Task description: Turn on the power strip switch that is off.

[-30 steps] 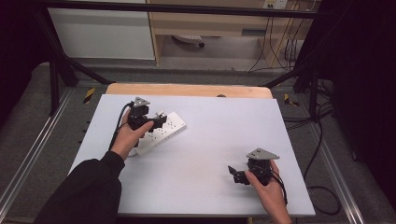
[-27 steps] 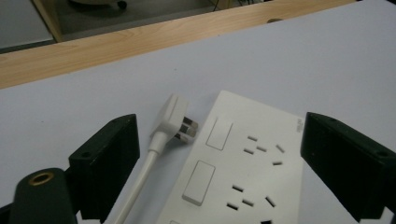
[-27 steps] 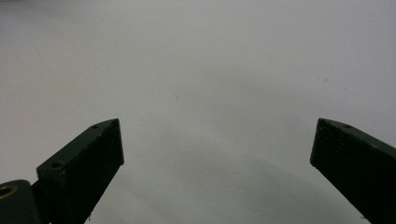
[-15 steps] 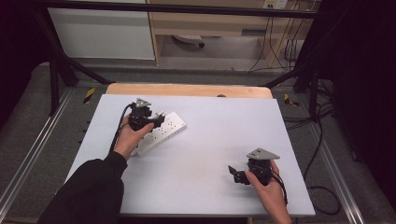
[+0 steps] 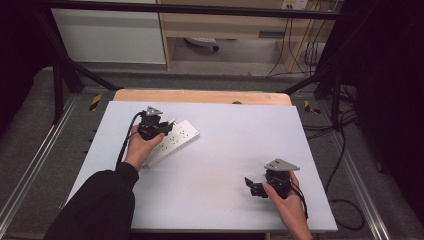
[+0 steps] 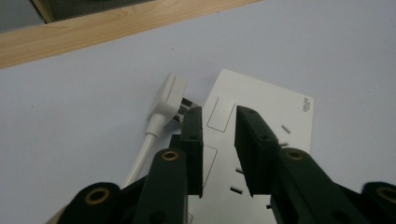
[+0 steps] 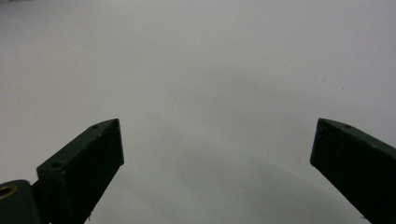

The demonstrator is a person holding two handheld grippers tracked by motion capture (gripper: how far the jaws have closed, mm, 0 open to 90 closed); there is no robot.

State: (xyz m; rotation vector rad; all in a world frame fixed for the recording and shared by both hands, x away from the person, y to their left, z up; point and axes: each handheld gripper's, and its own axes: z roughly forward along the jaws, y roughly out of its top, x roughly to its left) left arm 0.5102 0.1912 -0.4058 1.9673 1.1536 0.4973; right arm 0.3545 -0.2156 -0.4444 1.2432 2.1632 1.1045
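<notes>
While the left tongs (image 6: 219, 140) have just been closing above the white power strip (image 6: 261, 116) at the surface's (image 5: 225, 145) left, nothing gripped between them, they could miss its plug (image 6: 166, 100) and nudge it aside; the right tongs (image 7: 215, 154) gape idle.

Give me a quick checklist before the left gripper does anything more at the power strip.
1. Left gripper over the power strip: ok.
2. Fingers have just been closing; a gap remains, nothing clamped between them: ok.
3. Plug beside the strip's end, prongs toward it; whether it is seated: cannot tell.
4. Plug outside the fingers, not gripped: not ok if it is the target.
5. Right gripper apart from the strip, fingers wide over the bare table: ok.
</notes>
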